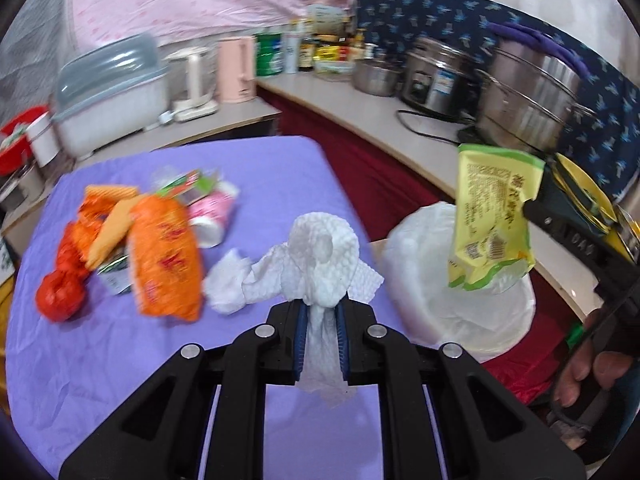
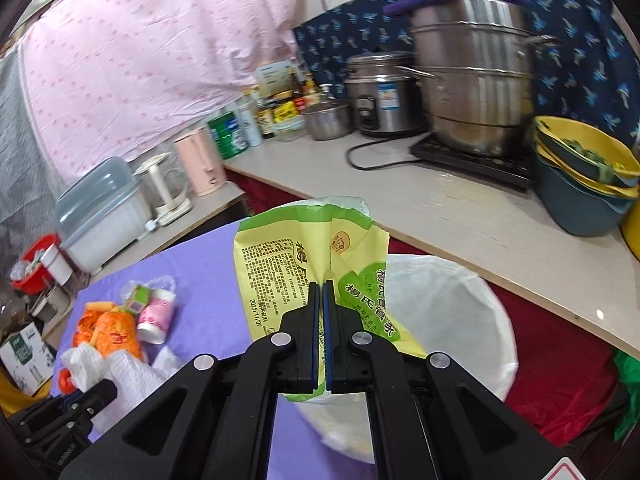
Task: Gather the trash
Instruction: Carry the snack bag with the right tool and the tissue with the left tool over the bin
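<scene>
left gripper [image 1: 322, 310] clamps a tissue [image 1: 320, 256]; right gripper [image 2: 322, 286] clamps a wrapper [image 2: 288, 256] over the bin [image 2: 460, 300].

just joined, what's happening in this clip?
A person is clearing trash off a purple-covered table with a handheld gripper in each hand. The left gripper is shut on a white paper towel. The right gripper is shut on a yellow-green wrapper, held over the white-lined bin beside the table. Orange wrappers, a red bag and a pink cup remain on the table.
</scene>
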